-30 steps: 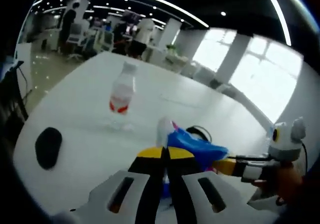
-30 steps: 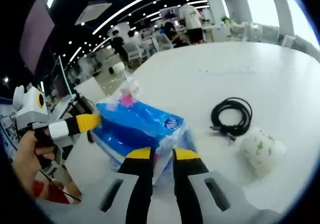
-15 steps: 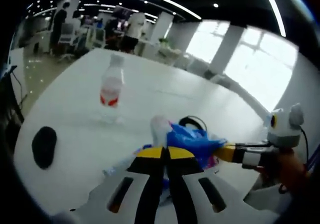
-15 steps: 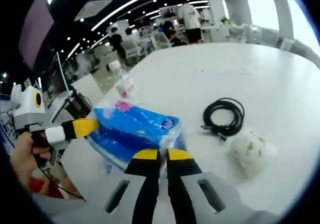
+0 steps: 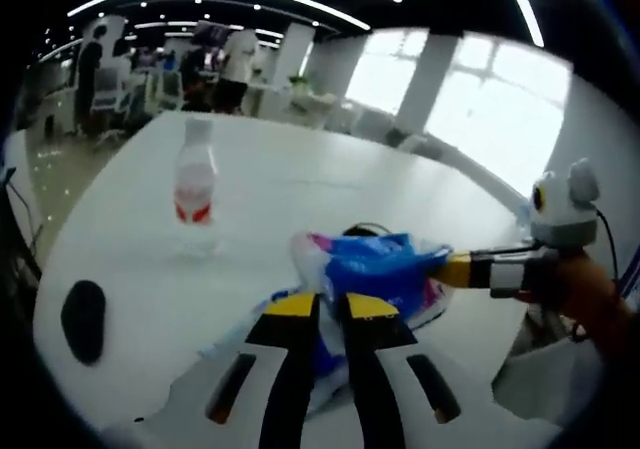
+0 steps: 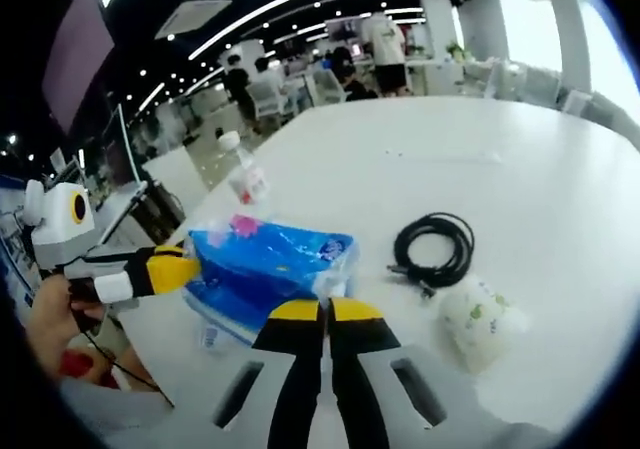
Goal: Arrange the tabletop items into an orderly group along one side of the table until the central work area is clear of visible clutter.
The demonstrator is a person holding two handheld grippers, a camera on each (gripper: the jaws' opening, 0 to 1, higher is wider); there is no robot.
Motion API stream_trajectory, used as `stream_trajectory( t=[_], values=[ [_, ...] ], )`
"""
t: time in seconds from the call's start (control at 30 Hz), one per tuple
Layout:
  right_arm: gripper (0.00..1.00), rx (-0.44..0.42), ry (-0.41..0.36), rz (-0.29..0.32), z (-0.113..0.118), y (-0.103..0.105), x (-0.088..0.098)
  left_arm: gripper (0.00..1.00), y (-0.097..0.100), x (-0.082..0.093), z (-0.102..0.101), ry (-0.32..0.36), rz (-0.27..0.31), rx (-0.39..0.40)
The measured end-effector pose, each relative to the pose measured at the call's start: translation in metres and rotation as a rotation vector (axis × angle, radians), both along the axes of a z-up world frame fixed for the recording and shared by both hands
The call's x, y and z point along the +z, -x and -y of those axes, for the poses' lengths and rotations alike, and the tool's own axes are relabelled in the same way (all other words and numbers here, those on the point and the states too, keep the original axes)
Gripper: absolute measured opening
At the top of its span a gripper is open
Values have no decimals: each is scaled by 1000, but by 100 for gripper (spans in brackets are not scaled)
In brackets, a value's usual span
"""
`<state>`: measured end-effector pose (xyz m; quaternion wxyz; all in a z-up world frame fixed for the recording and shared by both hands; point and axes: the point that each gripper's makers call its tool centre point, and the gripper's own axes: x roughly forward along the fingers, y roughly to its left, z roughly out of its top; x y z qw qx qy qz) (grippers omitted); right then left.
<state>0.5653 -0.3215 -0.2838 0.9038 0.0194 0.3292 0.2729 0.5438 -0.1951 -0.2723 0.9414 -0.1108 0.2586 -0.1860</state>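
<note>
A blue plastic-wrapped tissue pack (image 5: 375, 269) (image 6: 265, 264) lies across the near part of the white table (image 5: 300, 174) (image 6: 520, 159). My left gripper (image 5: 332, 307) is shut on one end of its wrapper, with blue film showing between the yellow tips. In the right gripper view that gripper (image 6: 165, 267) comes in from the left, a hand holding it. My right gripper (image 6: 326, 312) is shut on the pack's other end, jaws pressed together. It enters the left gripper view (image 5: 462, 269) from the right. I cannot tell whether the pack rests on the table or hangs above it.
A clear water bottle (image 5: 195, 184) (image 6: 245, 174) with a red label stands farther out. A coiled black cable (image 6: 432, 249) and a small white wrapped pack (image 6: 475, 314) lie right of the blue pack. A flat black oval object (image 5: 83, 319) sits near the table edge. People and desks fill the background.
My right gripper's jaws, open around the pack's end one second ago, have shut on it. Both views have shifted slightly. Blue film now shows between the left gripper's tips.
</note>
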Motion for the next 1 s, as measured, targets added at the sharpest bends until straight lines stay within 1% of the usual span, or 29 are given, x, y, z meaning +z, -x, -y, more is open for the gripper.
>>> stream_trajectory(
  t=[0.07,0.13,0.17,0.23,0.33,0.5,0.57,0.7,0.9,1.0],
  values=[
    [1,-2,0,4,4,-2,3,14,0,2,2,0,13,-9],
    [1,-1,3,14,9,-4,8,20,-1,5,4,-1,28,-18],
    [1,2,10,20,11,-5,10,25,-2,5,5,-4,34,-24],
    [1,9,22,27,14,-7,13,29,-2,7,8,-9,48,-36],
    [1,4,14,26,20,-11,16,37,-2,9,13,-13,66,-58],
    [1,2,37,38,33,-19,23,48,-2,10,19,-50,88,-95],
    [1,0,37,42,38,-22,25,52,-2,13,20,-72,111,-104],
    [1,-8,44,43,50,-32,28,60,-3,15,21,-97,137,-121],
    [1,-23,57,50,68,-46,33,67,-3,14,24,-112,146,-135],
    [1,-25,77,60,78,-54,36,72,-4,12,25,-122,147,-141]
  ],
)
